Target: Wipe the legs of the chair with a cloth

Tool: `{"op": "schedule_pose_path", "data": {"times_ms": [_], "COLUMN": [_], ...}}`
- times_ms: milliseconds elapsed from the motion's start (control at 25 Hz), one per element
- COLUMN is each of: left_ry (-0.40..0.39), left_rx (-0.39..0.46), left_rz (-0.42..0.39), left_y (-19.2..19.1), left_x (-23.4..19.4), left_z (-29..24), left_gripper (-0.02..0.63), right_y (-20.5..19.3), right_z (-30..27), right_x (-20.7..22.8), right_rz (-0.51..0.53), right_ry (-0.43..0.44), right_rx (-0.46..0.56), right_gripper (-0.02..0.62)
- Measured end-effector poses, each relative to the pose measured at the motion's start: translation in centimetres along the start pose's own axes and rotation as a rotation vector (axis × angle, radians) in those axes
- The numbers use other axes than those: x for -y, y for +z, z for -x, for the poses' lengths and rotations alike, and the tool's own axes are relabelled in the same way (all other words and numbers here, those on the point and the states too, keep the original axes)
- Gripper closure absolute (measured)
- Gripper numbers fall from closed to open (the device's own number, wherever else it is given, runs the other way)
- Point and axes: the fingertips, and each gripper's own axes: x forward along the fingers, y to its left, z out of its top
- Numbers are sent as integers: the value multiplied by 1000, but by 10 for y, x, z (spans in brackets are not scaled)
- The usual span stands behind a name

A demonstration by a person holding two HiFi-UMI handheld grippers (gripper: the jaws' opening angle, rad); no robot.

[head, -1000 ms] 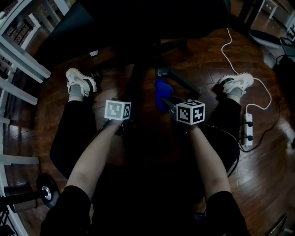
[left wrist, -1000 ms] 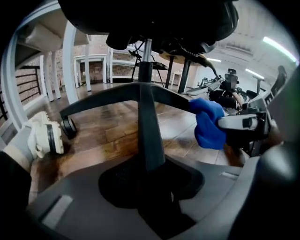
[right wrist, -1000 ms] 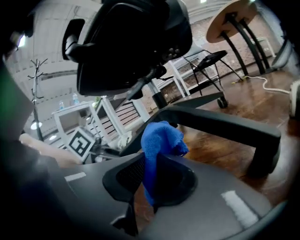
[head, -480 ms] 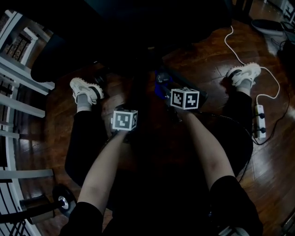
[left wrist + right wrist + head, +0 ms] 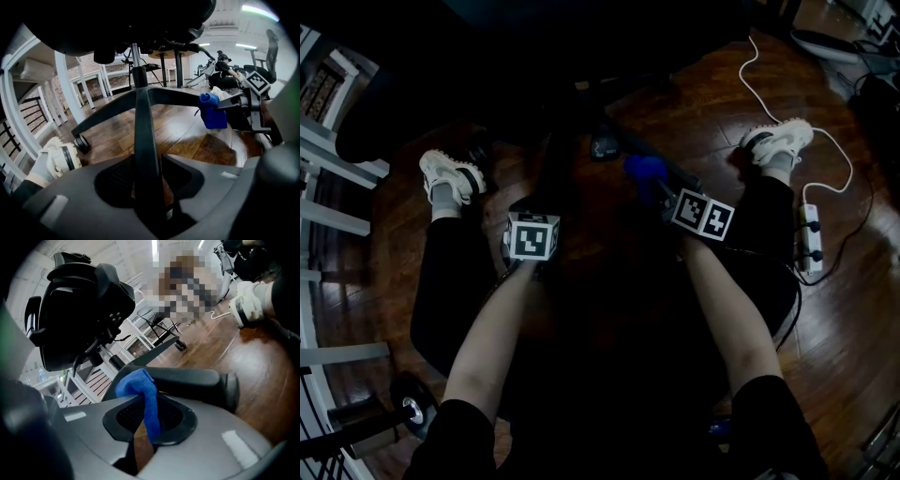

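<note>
Left tongs [image 5: 151,190] were clamped on a black chair leg [image 5: 141,133]. Right tongs [image 5: 144,427] pinched a blue cloth [image 5: 140,386], its bunched end lying against a second leg [image 5: 192,380].

Floor [image 5: 712,103] all round me: dark brown wood planks, glossy, w/ glare patches. White rails [image 5: 337,164] run along my left. A white cable [image 5: 742,67] snakes over the floor at far right, and a power strip [image 5: 809,246] lies nearby. Further back: white posts [image 5: 63,79], brick wall [image 5: 118,74] behind them, dark-legged table [image 5: 164,63]. Ceiling strip lights [image 5: 260,11] are on & bright.
</note>
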Motion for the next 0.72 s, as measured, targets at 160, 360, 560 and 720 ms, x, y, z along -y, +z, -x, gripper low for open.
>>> {"op": "schedule_pose_path", "data": {"times_ms": [160,360,560,720], "left_ry": [-3,-17,-36,-23], "left_rx": [51,49,62,73], "left_rz": [57,49,46,14], "left_y": [17,17,15,20], "left_x": [3,4,4,1], "left_z": [6,9,11,7], "left_gripper": [440,439,437,437], "right_y": [5,4,33,81], "right_z": [28,53,70,43], "right_x": [18,37,10,-33], "right_rz": [57,4,44,252], "right_ry": [-36,-69,11,76], "right_rx": [-31,-86,-98,-50], "right_gripper": [520,520,522,522]}}
